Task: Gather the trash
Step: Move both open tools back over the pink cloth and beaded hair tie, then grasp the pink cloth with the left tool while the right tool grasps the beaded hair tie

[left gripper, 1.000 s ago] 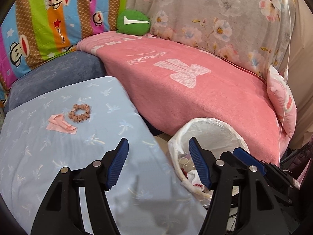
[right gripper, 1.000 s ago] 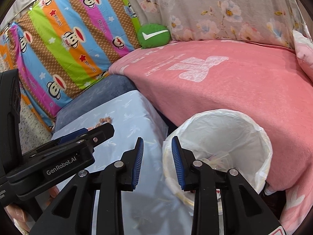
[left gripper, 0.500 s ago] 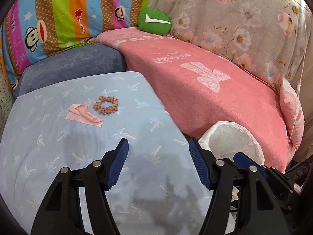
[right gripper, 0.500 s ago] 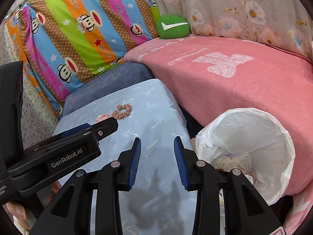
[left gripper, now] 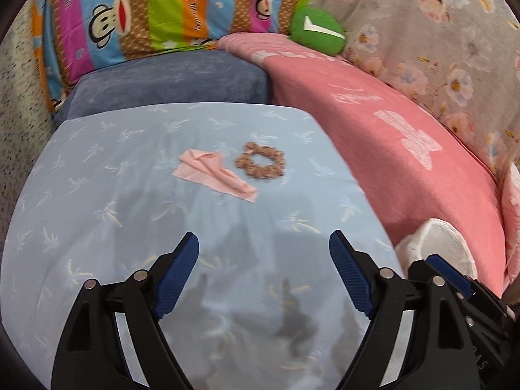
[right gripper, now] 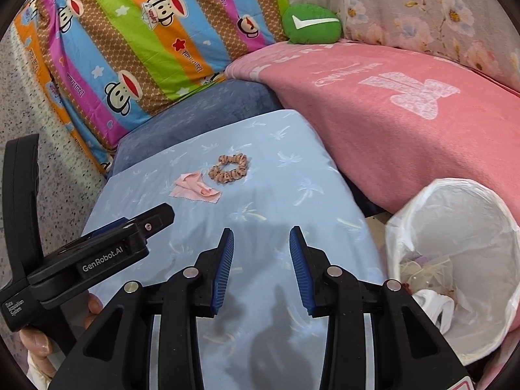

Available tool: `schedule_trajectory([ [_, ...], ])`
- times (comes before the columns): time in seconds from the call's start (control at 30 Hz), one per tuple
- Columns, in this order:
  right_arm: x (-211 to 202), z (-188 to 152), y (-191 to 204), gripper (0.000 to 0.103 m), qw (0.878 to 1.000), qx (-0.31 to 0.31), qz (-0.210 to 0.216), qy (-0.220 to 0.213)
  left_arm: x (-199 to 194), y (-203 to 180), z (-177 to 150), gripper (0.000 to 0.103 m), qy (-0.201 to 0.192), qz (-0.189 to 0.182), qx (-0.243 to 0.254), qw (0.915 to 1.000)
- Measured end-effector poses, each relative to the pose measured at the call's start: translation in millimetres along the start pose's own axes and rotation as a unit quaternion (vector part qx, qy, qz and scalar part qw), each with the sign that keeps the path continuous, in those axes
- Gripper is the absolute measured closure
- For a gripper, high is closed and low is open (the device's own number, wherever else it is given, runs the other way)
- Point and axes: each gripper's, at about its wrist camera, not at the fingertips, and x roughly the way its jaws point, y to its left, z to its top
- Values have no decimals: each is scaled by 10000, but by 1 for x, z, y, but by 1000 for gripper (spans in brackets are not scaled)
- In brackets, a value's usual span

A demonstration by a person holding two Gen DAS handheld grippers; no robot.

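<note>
Fingers (left gripper: 191, 247) of my left gripper (left gripper: 264, 243) have just been opening, empty; right gripper (right gripper: 261, 239) gapes narrower, empty. Crumpled pink tissue (left gripper: 213, 174) lies beside a scrunchie (left gripper: 260, 164).

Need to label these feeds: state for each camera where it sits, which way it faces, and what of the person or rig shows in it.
Left wrist: on the left gripper, looking down over its open fingers at the pink cloth and scrunchie; the right gripper's tip shows.
Right wrist: on the right gripper, facing the same blue sheet and the lined bin; the left gripper and a hand show.
Shared: cloth, scrunchie, sheet, green cushion.
</note>
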Motion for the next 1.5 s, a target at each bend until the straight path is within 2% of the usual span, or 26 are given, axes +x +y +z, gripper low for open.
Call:
schedule_trajectory([
  [0.33,85,37,26,67,9996,-46,66,268,54,45,32,21,231,274,-311,9989],
  [0.6,158,72,37,67,9992,-16,-44,409,113,57,53,21,621,309,-421,9967],
  [0.8,202,92,38,67,9988,35,-144,477,139,67,61,25,724,413,-521,9952],
  [0.9,219,95,39,67,9983,31,-137,571,139,62,61,34,660,498,-310,9961],
  [1.03,235,87,41,67,9970,3,-153,761,139,56,59,52,586,632,-63,9963],
  [1.2,229,73,45,82,9969,-186,-394,648,139,48,56,80,494,580,148,9970],
  [1.27,223,68,43,88,9970,-153,-336,684,137,44,53,97,502,465,169,9975],
  [1.4,205,53,37,93,9967,-8,-167,796,127,42,50,100,553,158,49,9983],
  [1.5,186,43,34,94,9970,81,-104,761,114,36,44,100,495,102,56,9987],
])
